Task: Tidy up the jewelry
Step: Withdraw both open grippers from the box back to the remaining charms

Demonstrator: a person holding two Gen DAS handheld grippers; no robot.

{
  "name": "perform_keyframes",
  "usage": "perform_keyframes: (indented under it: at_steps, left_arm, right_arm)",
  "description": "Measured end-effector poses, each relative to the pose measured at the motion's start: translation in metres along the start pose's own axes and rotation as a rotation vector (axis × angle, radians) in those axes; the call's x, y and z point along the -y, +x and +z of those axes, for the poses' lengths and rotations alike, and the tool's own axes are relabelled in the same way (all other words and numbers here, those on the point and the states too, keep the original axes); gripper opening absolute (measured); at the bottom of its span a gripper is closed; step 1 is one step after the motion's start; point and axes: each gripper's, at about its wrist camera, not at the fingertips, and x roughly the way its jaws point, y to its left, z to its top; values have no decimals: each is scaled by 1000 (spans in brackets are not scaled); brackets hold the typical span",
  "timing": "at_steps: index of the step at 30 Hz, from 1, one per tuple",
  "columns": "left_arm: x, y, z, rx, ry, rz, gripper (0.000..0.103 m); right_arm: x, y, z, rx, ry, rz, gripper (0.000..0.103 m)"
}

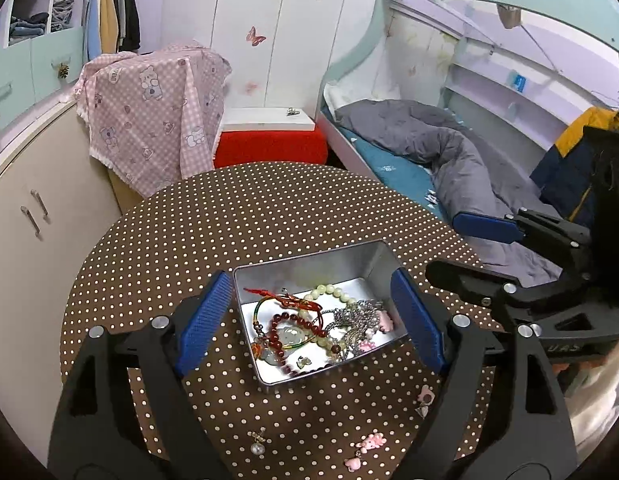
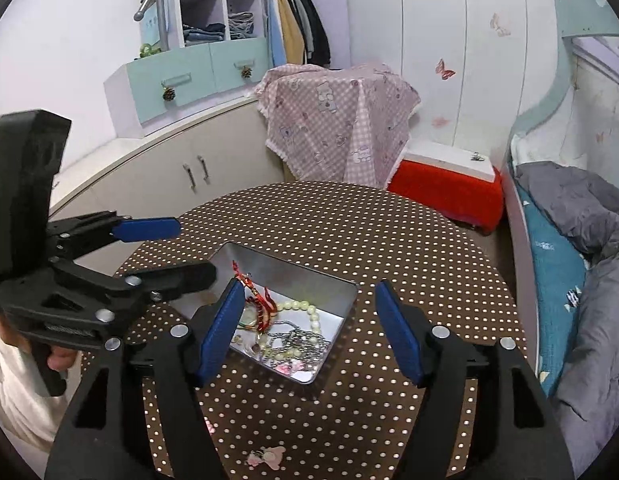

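A silver metal tin point(image 1: 361, 256) sits on the round brown polka-dot table point(image 1: 249, 216). It holds a red bead bracelet point(image 1: 293, 326), a pale bead bracelet point(image 1: 333, 292), silver chains point(image 1: 357, 316) and a red cord point(image 1: 285, 300). My left gripper point(image 1: 309, 320) is open and empty, its blue pads on either side of the tin above it. My right gripper point(image 2: 309, 332) is open and empty over the tin point(image 2: 345, 308). Loose on the cloth near me lie a pearl earring point(image 1: 256, 442) and pink charms point(image 1: 369, 444). A pink charm point(image 2: 265, 458) shows in the right wrist view.
A bed with a grey duvet point(image 1: 449, 152) stands at the right. A red stool with a white box point(image 1: 269, 136) and a pink checked cloth point(image 1: 149, 112) are behind the table. A cream cabinet point(image 1: 37, 208) is at the left.
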Motion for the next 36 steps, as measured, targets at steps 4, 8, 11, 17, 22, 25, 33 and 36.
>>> perform_keyframes:
  at_steps: [4,8,11,17,22,25,33,36]
  left_arm:
    - [-3,1,0,-8,1,35,81]
    - [-5,0,-2,-9,-10,42,81]
    - [-6,-1,-4,-12,-9,45,81]
    - [-10,-4,-11,-17,-19,51,81]
    - [-19,-7,-25,-31,-44,64,81]
    - [-25,-9,-37,-44,-58,72,81]
    - [-38,-11,-73,-94,-103,86,81]
    - [-35,-15,-86,-92,-81,90,79]
  right_arm:
    - [2,-1,0,6,7,-5,67]
    - [1,0,0,3,5,-9,69]
    - [1,0,-1,0,5,-9,70]
    - [1,0,-5,-9,13,-14,72]
    - [-4,-1,-16,-18,26,-20,75]
    - [-9,1,-27,-39,29,-21,76]
    - [-23,7,-53,-93,38,-14,76]
    - [-29,9,-62,-109,43,-1,76]
